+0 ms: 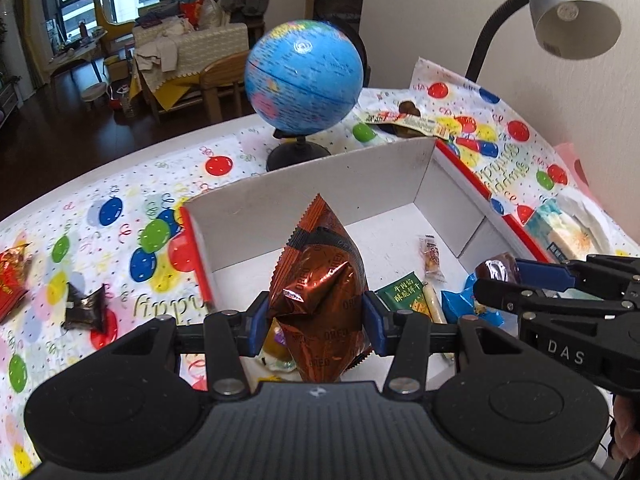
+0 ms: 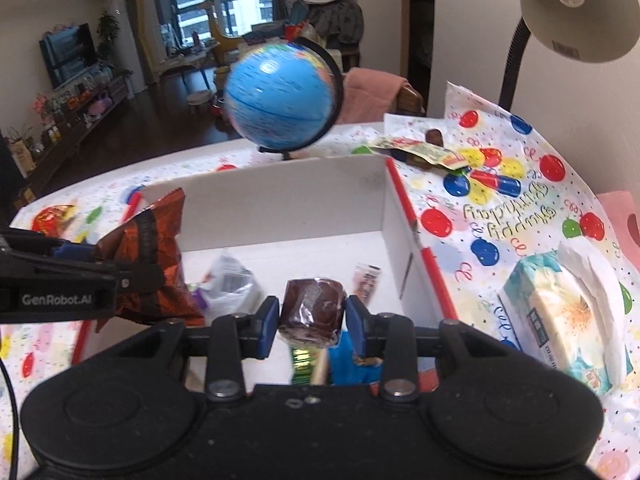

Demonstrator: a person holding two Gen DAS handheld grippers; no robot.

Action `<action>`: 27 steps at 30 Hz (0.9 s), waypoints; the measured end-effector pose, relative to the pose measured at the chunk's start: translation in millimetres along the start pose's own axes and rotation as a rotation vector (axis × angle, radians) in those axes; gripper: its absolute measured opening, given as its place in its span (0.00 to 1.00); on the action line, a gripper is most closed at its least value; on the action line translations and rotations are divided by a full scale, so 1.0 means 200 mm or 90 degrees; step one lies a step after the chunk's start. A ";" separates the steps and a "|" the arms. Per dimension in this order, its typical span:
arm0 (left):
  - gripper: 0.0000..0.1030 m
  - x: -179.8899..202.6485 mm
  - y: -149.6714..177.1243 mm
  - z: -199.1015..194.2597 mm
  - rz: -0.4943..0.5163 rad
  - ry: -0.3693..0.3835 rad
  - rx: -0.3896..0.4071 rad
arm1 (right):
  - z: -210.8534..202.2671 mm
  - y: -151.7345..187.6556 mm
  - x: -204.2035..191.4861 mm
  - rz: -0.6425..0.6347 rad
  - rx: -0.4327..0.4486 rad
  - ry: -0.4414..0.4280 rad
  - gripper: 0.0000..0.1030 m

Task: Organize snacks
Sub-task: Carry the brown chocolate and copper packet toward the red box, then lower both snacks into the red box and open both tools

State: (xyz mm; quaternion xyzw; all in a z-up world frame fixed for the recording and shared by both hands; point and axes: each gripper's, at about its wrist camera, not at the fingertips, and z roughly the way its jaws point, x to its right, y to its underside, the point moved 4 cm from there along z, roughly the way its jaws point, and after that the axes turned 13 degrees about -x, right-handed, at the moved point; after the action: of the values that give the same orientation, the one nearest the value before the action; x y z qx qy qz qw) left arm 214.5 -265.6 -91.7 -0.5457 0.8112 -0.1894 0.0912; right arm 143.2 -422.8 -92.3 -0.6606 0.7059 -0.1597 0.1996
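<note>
Foil crinkles between the pads of the left hand-held gripper [image 1: 316,316], clamped on a copper Oreo bag [image 1: 320,280] above the white box [image 1: 248,216]. The right hand-held gripper [image 2: 312,316] squeezes a brown wrapped cake [image 2: 312,308] over the same box (small packets lie inside). Beyond stand a globe [image 1: 304,76] and lamp [image 1: 572,20] on the desk [image 1: 120,200].

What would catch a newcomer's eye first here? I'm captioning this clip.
Probably the blue globe standing behind the white box. Next, the left gripper clamps a copper Oreo packet over the box, and the right gripper clamps a brown wrapped cake beside it.
</note>
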 end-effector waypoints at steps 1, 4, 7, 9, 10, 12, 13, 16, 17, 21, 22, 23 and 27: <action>0.46 0.00 -0.01 0.02 0.000 -0.001 -0.003 | 0.02 -0.01 0.01 0.003 -0.004 0.002 0.33; 0.46 0.00 -0.04 0.08 -0.002 0.002 -0.018 | 0.08 -0.03 0.05 0.010 -0.017 0.009 0.33; 0.46 -0.01 -0.07 0.13 0.000 -0.001 -0.030 | 0.14 -0.04 0.06 0.009 -0.031 0.014 0.33; 0.46 -0.02 -0.08 0.16 0.000 -0.004 -0.037 | 0.17 -0.04 0.06 0.007 -0.040 0.016 0.33; 0.46 -0.02 -0.08 0.17 -0.001 -0.003 -0.042 | 0.18 -0.04 0.06 0.008 -0.044 0.016 0.33; 0.46 -0.02 -0.08 0.20 -0.001 -0.006 -0.049 | 0.21 -0.05 0.06 0.010 -0.051 0.009 0.33; 0.46 -0.03 -0.08 0.21 -0.001 -0.006 -0.053 | 0.22 -0.05 0.06 0.009 -0.054 0.008 0.33; 0.48 -0.04 -0.09 0.24 -0.005 -0.003 -0.063 | 0.24 -0.05 0.05 0.006 -0.063 0.010 0.33; 0.48 -0.04 -0.09 0.25 -0.007 -0.002 -0.064 | 0.25 -0.05 0.05 0.006 -0.066 0.009 0.33; 0.50 -0.04 -0.09 0.26 -0.005 -0.001 -0.065 | 0.26 -0.03 0.04 0.010 -0.073 0.007 0.34; 0.51 -0.04 -0.09 0.26 -0.004 -0.001 -0.065 | 0.26 -0.03 0.04 0.009 -0.073 0.007 0.35; 0.52 -0.04 -0.09 0.26 -0.004 -0.002 -0.065 | 0.25 -0.03 0.04 0.008 -0.073 0.007 0.34; 0.62 -0.05 -0.08 0.24 -0.014 -0.004 -0.063 | 0.24 -0.02 0.03 0.012 -0.075 0.007 0.36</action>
State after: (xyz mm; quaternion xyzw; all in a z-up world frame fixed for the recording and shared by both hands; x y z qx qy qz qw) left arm 249.7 -270.9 -129.9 -0.5593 0.8130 -0.1484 0.0647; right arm 169.1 -427.3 -132.4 -0.6635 0.7215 -0.1194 0.1582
